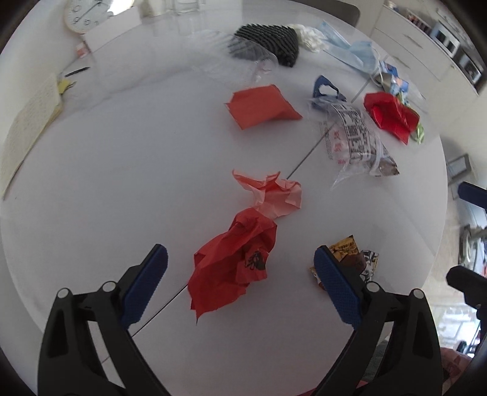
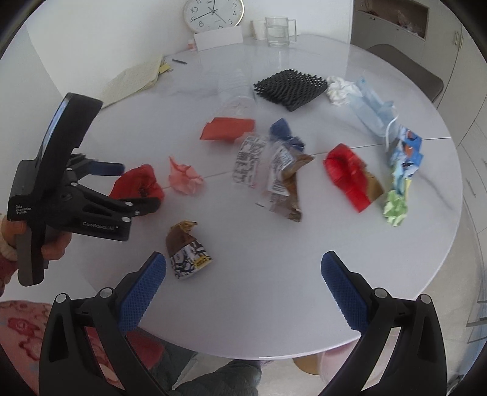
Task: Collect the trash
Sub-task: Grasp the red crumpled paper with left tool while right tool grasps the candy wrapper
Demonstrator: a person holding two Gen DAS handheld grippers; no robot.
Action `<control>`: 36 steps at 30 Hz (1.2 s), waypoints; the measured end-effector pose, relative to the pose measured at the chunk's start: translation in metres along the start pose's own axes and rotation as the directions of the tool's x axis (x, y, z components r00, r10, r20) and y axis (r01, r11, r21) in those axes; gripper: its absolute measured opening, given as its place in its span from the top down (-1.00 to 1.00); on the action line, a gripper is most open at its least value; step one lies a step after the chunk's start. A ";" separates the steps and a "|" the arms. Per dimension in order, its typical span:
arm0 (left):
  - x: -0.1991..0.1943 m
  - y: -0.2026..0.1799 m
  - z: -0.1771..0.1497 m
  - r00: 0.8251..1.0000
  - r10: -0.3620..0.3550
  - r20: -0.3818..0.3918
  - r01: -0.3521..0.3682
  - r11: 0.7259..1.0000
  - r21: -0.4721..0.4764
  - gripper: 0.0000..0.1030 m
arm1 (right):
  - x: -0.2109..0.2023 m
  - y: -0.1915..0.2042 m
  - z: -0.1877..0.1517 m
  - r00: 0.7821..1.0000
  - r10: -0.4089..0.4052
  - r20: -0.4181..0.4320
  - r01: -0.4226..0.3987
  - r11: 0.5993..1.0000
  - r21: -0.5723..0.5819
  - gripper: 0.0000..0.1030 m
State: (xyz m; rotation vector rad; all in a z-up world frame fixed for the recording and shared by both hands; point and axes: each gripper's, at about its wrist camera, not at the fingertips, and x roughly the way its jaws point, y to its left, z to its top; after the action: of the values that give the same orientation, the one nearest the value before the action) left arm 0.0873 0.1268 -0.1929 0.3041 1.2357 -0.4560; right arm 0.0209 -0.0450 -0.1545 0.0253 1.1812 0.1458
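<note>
Trash lies scattered on a round white table [image 1: 106, 170]. My left gripper [image 1: 240, 262] is open, its jaws astride a crumpled red paper [image 1: 234, 262]; a pink paper ball [image 1: 274, 195] lies just beyond. The same gripper [image 2: 134, 185] shows in the right wrist view, open beside the red paper [image 2: 137, 182]. My right gripper [image 2: 243, 268] is open and empty above the table's near edge, next to a brown snack wrapper [image 2: 187, 249]. Farther off lie a folded red paper [image 1: 261, 105], clear printed wrappers [image 1: 353, 134], a red wrapper [image 1: 391, 114] and blue face masks [image 1: 350, 48].
A black foam pad [image 2: 290, 86], a white tissue [image 2: 339, 88] and a clear plastic bottle [image 2: 236, 88] lie at the back. A notebook [image 2: 134, 80], pen [image 2: 179, 61], clock [image 2: 213, 13], glass mug [image 2: 278, 30] and card [image 2: 217, 38] stand by the wall. A chair [image 2: 408, 73] is behind.
</note>
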 end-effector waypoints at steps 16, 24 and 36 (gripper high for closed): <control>-0.002 0.024 -0.004 0.997 -0.075 -0.009 0.075 0.994 0.076 0.37 | 0.069 0.049 0.005 0.993 0.037 -0.110 -0.048 0.993 -0.105 -0.64; -0.021 0.041 -0.004 0.995 -0.103 0.015 0.103 0.994 0.022 0.37 | 0.084 0.066 0.007 0.992 -0.024 -0.122 0.005 0.988 -0.155 0.25; -0.050 -0.018 0.012 0.983 -0.176 0.051 0.162 0.965 0.205 0.37 | 0.021 0.003 -0.015 0.999 0.028 -0.038 -0.024 0.993 0.116 0.53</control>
State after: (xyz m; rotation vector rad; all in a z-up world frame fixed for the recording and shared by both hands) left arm 0.0757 0.1136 -0.1408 0.3519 1.1546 -0.7351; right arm 0.0149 -0.0398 -0.1791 0.1405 1.2278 0.1010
